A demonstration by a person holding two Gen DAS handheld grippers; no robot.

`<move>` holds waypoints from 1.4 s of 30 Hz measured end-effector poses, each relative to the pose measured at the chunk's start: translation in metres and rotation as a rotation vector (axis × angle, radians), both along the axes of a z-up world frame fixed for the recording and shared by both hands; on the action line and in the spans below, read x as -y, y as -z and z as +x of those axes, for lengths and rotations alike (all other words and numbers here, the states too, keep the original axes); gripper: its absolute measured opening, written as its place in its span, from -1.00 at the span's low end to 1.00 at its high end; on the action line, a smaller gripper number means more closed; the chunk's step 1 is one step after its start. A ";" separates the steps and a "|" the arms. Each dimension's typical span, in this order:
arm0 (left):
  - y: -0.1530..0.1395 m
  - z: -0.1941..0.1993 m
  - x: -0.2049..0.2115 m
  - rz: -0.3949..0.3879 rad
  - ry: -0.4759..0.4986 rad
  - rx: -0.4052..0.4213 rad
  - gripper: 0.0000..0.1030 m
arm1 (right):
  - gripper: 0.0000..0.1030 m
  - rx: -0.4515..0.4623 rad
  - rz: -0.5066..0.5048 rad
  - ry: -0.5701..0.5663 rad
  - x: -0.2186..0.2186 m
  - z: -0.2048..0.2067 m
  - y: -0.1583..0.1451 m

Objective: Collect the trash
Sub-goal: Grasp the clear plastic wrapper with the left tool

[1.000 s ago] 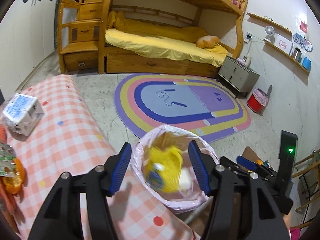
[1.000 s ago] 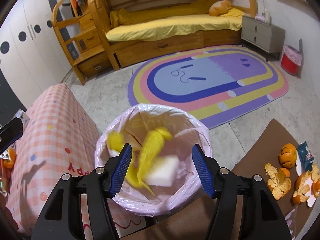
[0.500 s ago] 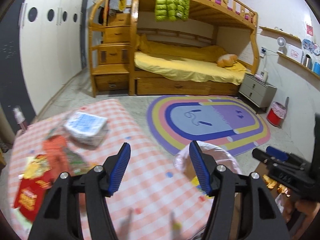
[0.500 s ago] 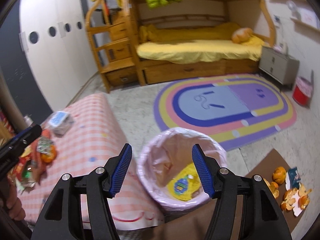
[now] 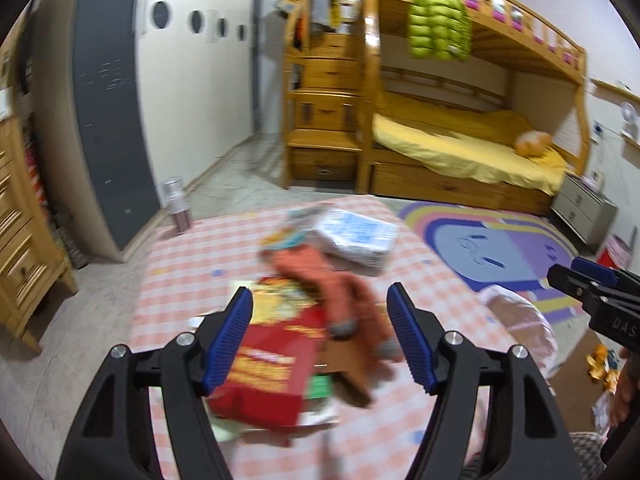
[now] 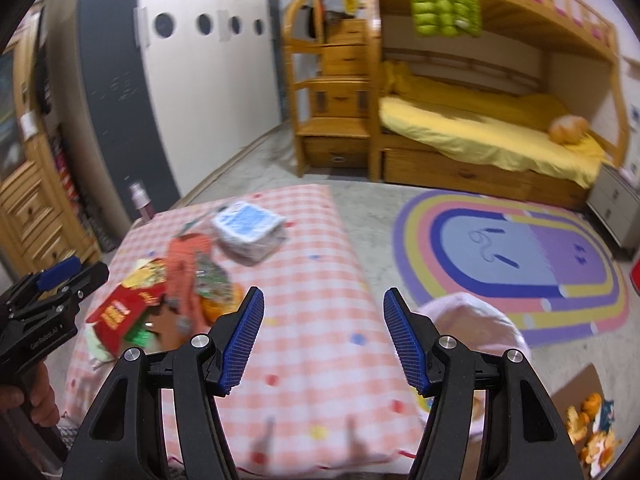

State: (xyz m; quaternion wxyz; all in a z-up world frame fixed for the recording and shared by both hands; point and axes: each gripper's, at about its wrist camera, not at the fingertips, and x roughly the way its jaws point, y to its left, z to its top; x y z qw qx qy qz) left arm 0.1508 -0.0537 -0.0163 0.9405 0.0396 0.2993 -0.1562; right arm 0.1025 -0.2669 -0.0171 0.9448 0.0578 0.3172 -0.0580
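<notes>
A pile of trash lies on the pink checked table [image 5: 192,256]: a red snack box [image 5: 272,364], orange wrappers [image 5: 336,292] and a blue-white tissue pack [image 5: 356,236]. My left gripper [image 5: 320,336] is open and empty, hovering over the red box and wrappers. My right gripper [image 6: 323,334] is open and empty above the table's near part [image 6: 320,280]. The pile shows in the right wrist view too, with the red box [image 6: 120,312] and tissue pack [image 6: 248,232]. The pink-lined trash bin [image 6: 472,320] stands right of the table [image 5: 520,320].
Orange peels [image 6: 592,428] lie on a brown surface at the lower right. A small pink bottle [image 5: 178,208] stands at the table's far left corner. A rainbow rug [image 6: 508,256], a wooden bunk bed [image 5: 460,140] and a wooden dresser [image 5: 24,240] surround the table.
Both grippers have swung left from over the bin to over the table. The yellow trash fell into the bin. The left gripper now hovers over the trash pile.
</notes>
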 end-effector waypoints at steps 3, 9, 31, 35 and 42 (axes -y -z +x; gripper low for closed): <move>0.006 0.006 -0.024 0.023 -0.035 0.004 0.36 | 0.19 -0.001 0.003 -0.041 -0.018 0.014 0.007; 0.019 0.031 -0.052 0.032 -0.080 -0.036 0.36 | 0.17 -0.015 0.050 -0.069 -0.026 0.039 0.027; 0.046 0.156 0.048 0.180 0.052 -0.143 0.25 | 0.19 -0.028 0.101 -0.032 0.009 0.149 0.020; 0.059 0.181 0.048 0.192 0.035 -0.207 0.07 | 0.19 -0.036 0.111 -0.045 0.012 0.161 0.024; 0.078 0.203 0.054 0.216 0.062 -0.296 -0.12 | 0.19 -0.048 0.123 -0.060 0.013 0.176 0.027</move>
